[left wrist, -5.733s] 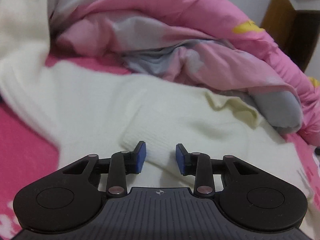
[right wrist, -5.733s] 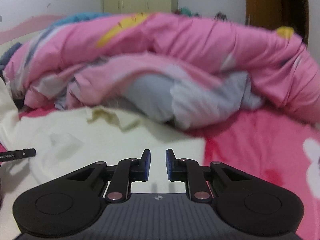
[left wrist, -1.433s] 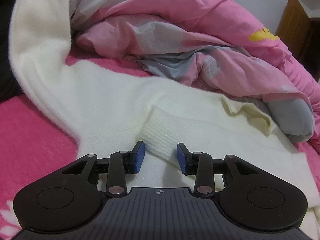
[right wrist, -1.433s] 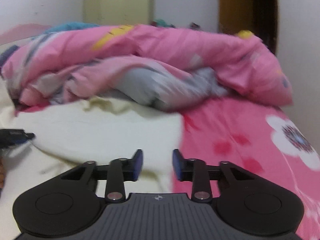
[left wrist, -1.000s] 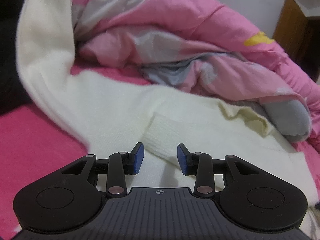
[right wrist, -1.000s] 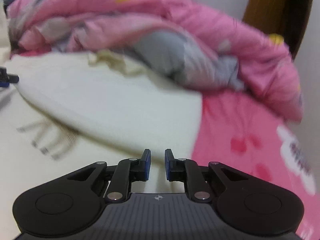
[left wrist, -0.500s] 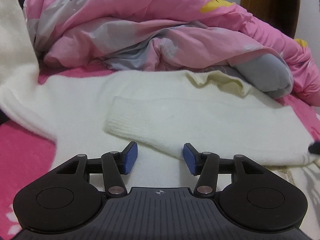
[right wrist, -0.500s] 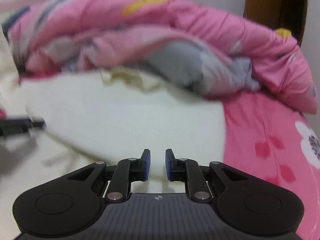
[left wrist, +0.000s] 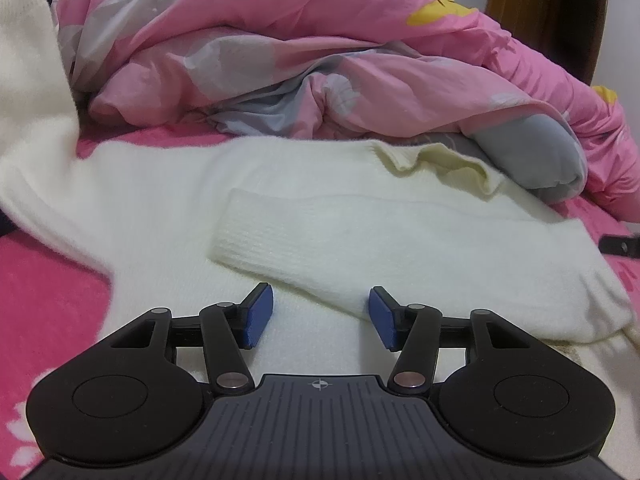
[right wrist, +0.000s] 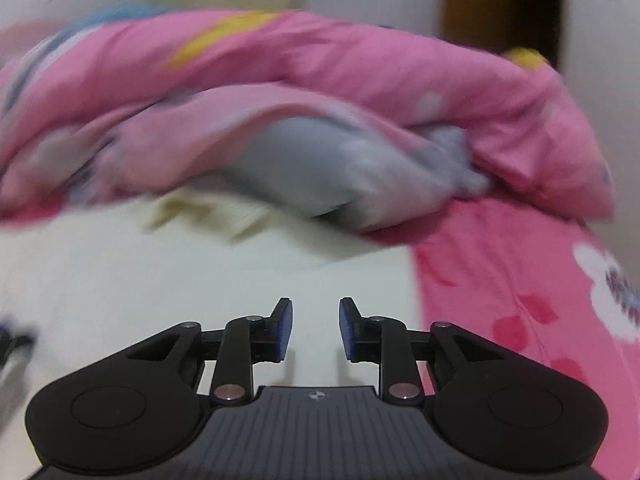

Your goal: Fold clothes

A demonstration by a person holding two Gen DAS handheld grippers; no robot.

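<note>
A cream knit sweater lies spread on the pink bed sheet. One sleeve is folded across its body, with the ribbed cuff pointing left. My left gripper hovers open just in front of that sleeve, with nothing between its blue pads. In the blurred right wrist view the same sweater fills the lower left. My right gripper is open over its right part, near the sweater's right edge, and holds nothing.
A bunched pink and grey quilt lies right behind the sweater. Pink flowered sheet shows to the right and also at the left. A brown wooden door stands at the back right. The other gripper's dark tip shows at the right edge.
My left gripper has opened wider and swung to the right along the folded sleeve. My right gripper, nearly shut half a second ago, has opened and the view has shifted slightly.
</note>
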